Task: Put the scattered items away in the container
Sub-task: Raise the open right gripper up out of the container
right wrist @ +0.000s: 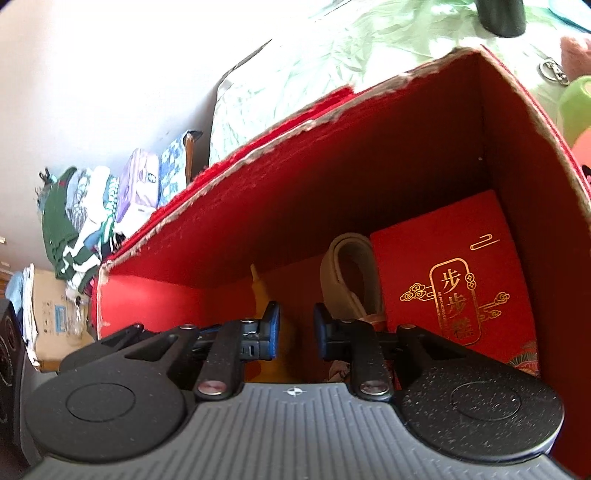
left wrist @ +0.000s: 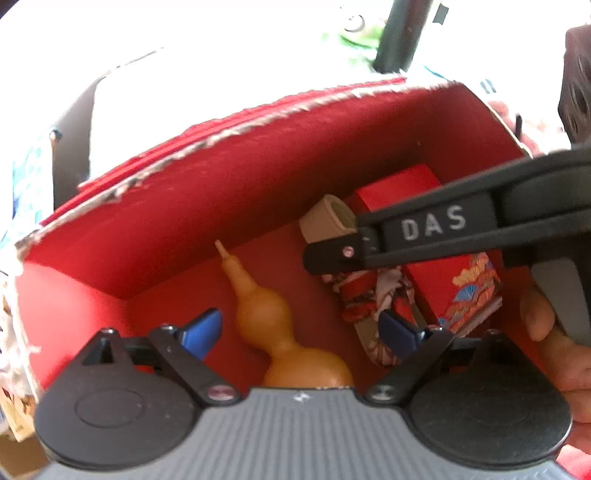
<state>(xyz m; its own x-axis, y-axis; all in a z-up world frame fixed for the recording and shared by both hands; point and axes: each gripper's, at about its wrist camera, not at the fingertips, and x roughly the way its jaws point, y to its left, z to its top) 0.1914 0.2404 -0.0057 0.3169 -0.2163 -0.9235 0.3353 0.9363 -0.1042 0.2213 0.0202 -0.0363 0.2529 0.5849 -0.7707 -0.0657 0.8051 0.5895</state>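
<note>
A red cardboard box (left wrist: 236,184) serves as the container; its inside also fills the right wrist view (right wrist: 295,192). On its floor lie an orange gourd (left wrist: 266,314), a folded beige strap (left wrist: 328,218) with a red patterned cloth (left wrist: 365,299), and a small red gift box (left wrist: 454,284). My left gripper (left wrist: 303,328) is open and empty, its blue pads either side of the gourd. My right gripper (right wrist: 295,328) is inside the box, jaws narrowly parted and empty, above the gourd (right wrist: 260,291), next to the strap (right wrist: 351,266) and gift box (right wrist: 450,280). It crosses the left wrist view (left wrist: 424,229).
The box stands on a pale green sheet (right wrist: 332,59). A dark cylinder (right wrist: 500,16) stands beyond it. A green and pink object (right wrist: 576,110) and a key ring (right wrist: 552,70) lie to the right. Piled clothes (right wrist: 81,221) and a carton (right wrist: 51,314) are at left.
</note>
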